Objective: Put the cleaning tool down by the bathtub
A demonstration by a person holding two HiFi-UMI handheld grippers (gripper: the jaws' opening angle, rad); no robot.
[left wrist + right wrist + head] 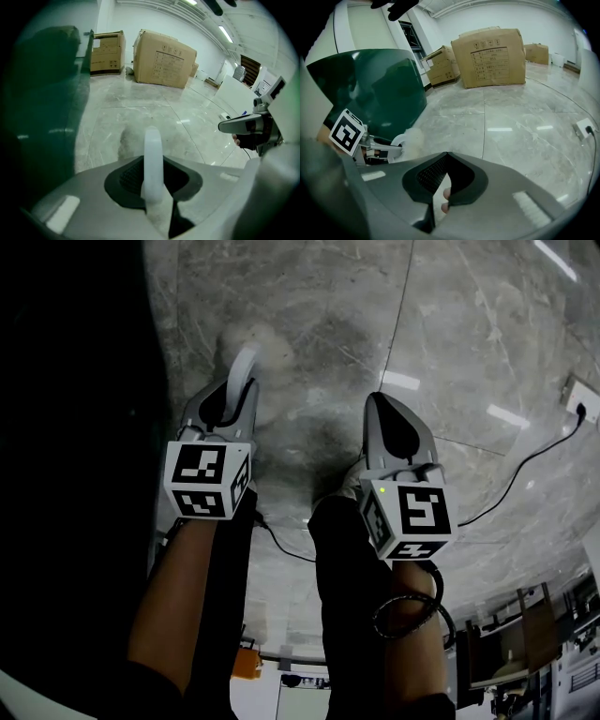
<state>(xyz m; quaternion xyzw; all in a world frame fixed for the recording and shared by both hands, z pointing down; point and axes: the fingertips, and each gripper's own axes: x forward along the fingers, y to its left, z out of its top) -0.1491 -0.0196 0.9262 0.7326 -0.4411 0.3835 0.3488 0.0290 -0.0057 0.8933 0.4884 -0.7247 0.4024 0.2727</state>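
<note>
My left gripper (242, 367) is shut on the cleaning tool's white handle (153, 157), which sticks up between the jaws. The tool's pale fluffy head (261, 341) hangs just beyond the tips, above the floor; the right gripper view shows this head (412, 138) too, in front of the left gripper (382, 151). The dark green bathtub (42, 98) stands close on the left, and its wall (375, 89) rises right behind the tool. My right gripper (377, 404) is held level beside the left one, shut, with nothing between its jaws (446, 159).
Grey marble floor (450, 343) spreads ahead. Large cardboard boxes (490, 56) stand at the far wall. A floor socket (581, 401) with a black cable runs at the right. Racks and a chair (534, 624) stand behind me at lower right.
</note>
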